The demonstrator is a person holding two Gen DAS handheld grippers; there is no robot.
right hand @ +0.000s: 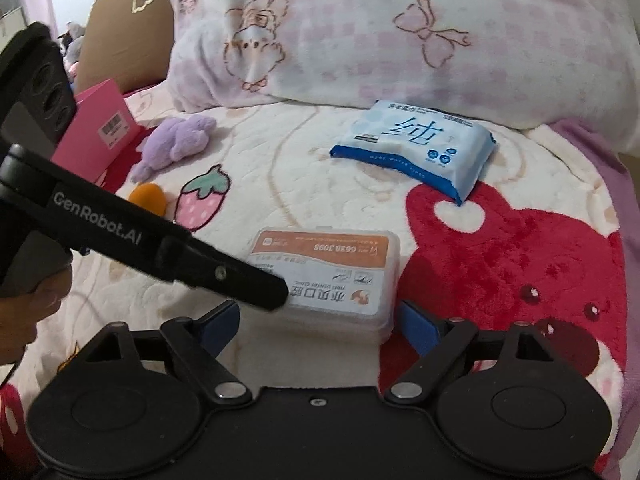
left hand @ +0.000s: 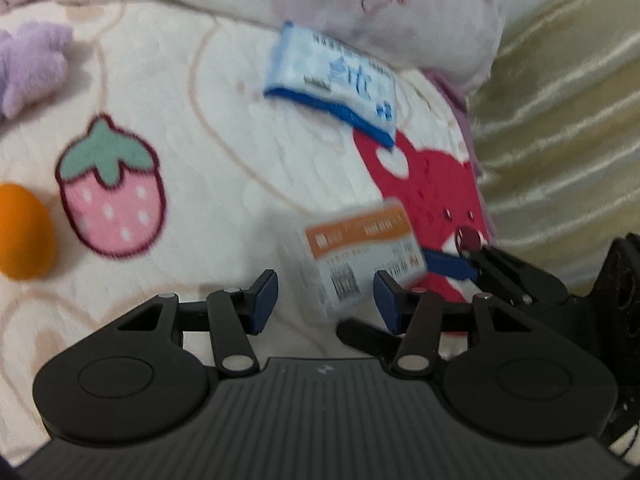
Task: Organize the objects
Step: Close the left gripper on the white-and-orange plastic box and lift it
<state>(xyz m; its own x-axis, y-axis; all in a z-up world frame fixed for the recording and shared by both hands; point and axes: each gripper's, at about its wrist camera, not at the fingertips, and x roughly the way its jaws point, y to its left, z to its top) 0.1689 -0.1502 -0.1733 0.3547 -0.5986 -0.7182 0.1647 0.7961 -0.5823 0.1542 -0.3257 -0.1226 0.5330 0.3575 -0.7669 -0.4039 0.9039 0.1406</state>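
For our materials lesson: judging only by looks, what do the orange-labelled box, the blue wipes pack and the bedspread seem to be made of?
Orange-labelled box: probably rigid clear plastic, glossy; translucent rounded edges around a paper label.
Blue wipes pack: likely soft plastic film, slightly shiny; crimped end seams, pillowy shape.
Bedspread: plush fleece-like fabric, matte; fuzzy pile and embossed lines.

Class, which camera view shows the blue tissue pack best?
The right wrist view: the blue tissue pack lies sharp and whole on the blanket below the pillow, its print readable. The left wrist view shows it too, but tilted and blurred.
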